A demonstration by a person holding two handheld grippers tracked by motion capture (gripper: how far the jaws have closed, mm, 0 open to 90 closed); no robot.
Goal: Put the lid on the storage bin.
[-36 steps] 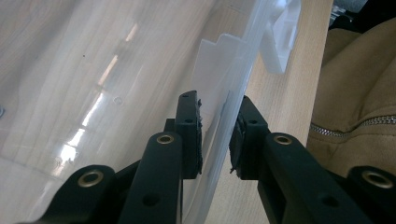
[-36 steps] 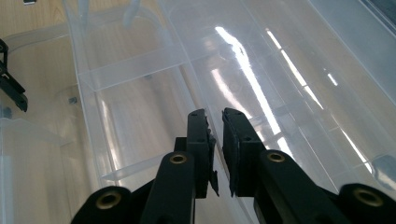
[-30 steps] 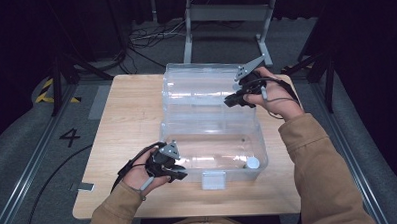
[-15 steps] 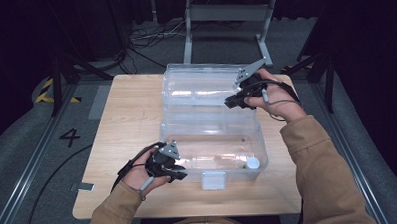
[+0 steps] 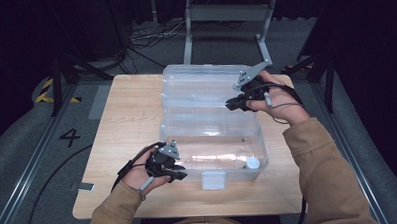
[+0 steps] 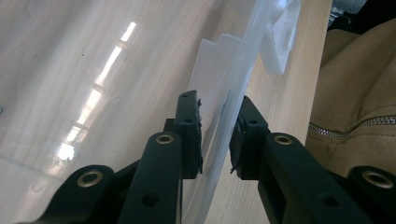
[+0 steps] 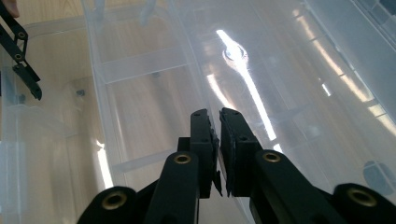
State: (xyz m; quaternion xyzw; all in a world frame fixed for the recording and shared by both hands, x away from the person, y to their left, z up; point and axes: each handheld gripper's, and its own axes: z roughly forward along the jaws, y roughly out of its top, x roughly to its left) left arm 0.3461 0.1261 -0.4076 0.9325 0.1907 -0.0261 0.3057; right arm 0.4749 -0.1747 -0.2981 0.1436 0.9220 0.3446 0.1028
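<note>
Item: clear plastic storage box [image 5: 212,141] with its hinged lid [image 5: 200,84] swung open and lying flat behind it, both on the wooden table [image 5: 121,114]. My left gripper [image 5: 176,170] is at the box's near left corner; in the left gripper view its jaws straddle the near wall [image 6: 224,116], pads close on either side of the thin plastic, apparently clamping it, so I read this as the steadying hold. My right gripper [image 5: 232,104] hovers at the right end of the seam between box and lid; its jaws are nearly together with a thin edge of clear plastic [image 7: 218,154] between them, though I cannot tell how firmly it is pinched. White latch [image 5: 213,180] sits just right of my left gripper; a small white cap [image 5: 252,163] lies inside the box beyond it. To do this well, I would keep the left hold unmoved and confirm the right pinch before lifting.
</note>
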